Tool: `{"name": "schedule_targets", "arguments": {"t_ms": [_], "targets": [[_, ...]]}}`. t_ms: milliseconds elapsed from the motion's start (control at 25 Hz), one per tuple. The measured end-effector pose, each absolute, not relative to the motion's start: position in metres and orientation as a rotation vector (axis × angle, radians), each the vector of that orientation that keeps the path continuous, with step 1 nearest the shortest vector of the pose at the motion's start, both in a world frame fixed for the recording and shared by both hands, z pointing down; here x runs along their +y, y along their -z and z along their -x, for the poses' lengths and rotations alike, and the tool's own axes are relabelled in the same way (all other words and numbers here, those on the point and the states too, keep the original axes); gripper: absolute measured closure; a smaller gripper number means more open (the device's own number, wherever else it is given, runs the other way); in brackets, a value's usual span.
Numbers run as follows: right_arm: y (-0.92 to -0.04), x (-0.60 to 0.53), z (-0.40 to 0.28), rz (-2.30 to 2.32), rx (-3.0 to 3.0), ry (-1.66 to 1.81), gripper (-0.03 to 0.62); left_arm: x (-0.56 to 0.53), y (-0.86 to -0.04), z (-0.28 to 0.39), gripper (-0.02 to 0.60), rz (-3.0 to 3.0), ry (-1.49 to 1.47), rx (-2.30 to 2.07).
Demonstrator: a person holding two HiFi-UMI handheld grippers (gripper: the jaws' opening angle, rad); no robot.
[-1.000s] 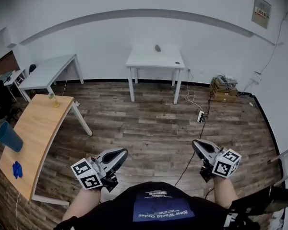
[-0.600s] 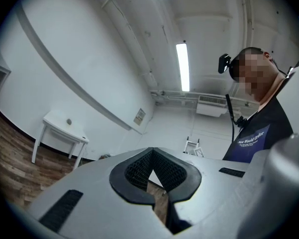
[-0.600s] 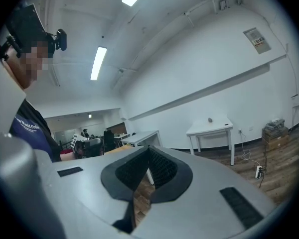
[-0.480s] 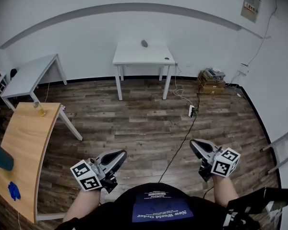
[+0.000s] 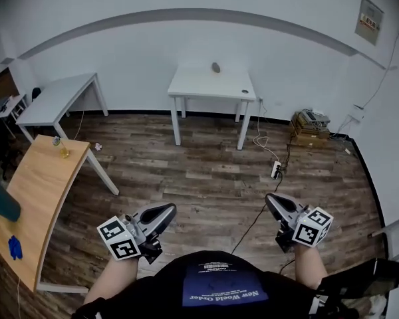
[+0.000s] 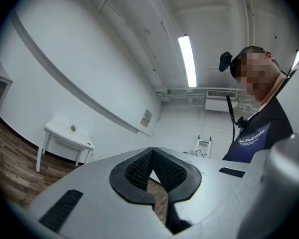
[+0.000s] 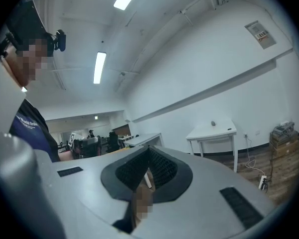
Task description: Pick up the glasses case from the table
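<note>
Wooden desk (image 5: 43, 178) far left, blue cup (image 5: 1, 201) on it. Left gripper (image 5: 167, 210) low by the person's torso, fingers clenched, nothing between. Glasses case (image 5: 216, 67) lies on white desk (image 5: 206, 85) at far wall, well apart from both grippers. Right gripper (image 5: 271, 201) low right, fingers clenched, empty.

We note a wood-plank floor (image 5: 206, 178), matt and grained; a smooth white desk (image 5: 213, 85); a pale wood-topped desk (image 5: 43, 178); the left tool (image 5: 167, 211) in matt grey plastic, pads (image 6: 137, 169) black and ribbed.
</note>
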State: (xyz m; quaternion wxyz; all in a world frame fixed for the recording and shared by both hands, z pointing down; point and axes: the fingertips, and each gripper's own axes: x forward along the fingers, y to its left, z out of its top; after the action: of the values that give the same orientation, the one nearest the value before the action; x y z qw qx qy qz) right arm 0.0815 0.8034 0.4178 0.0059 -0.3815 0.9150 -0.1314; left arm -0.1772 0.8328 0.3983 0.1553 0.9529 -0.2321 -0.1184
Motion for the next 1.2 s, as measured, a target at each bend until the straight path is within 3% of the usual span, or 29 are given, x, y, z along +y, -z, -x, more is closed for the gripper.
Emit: {"name": "schedule_targets", "arguments": {"t_ms": [320,640,880,1200], "targets": [[-0.409,0.742,-0.174,1.047,2.936,0.360,0.594,0.795,-0.391,0.084,0.580,-2.700,0.310,-0.874],[-0.433,0.684,-0.201,0.965,2.949,0.429,0.594,0.754,-0.401,0.048,0.580,-2.673,0.229,-0.940],[-0.442,0.640,-0.172,1.019,2.959,0.445,0.594,0.703,-0.413,0.075,0.580,-2.666,0.260,-0.874],[-0.400,0.566,-0.072,1.160,2.903,0.308,0.594,0.605,-0.395,0.193,0.580,-2.749,0.300,-0.771]]}}
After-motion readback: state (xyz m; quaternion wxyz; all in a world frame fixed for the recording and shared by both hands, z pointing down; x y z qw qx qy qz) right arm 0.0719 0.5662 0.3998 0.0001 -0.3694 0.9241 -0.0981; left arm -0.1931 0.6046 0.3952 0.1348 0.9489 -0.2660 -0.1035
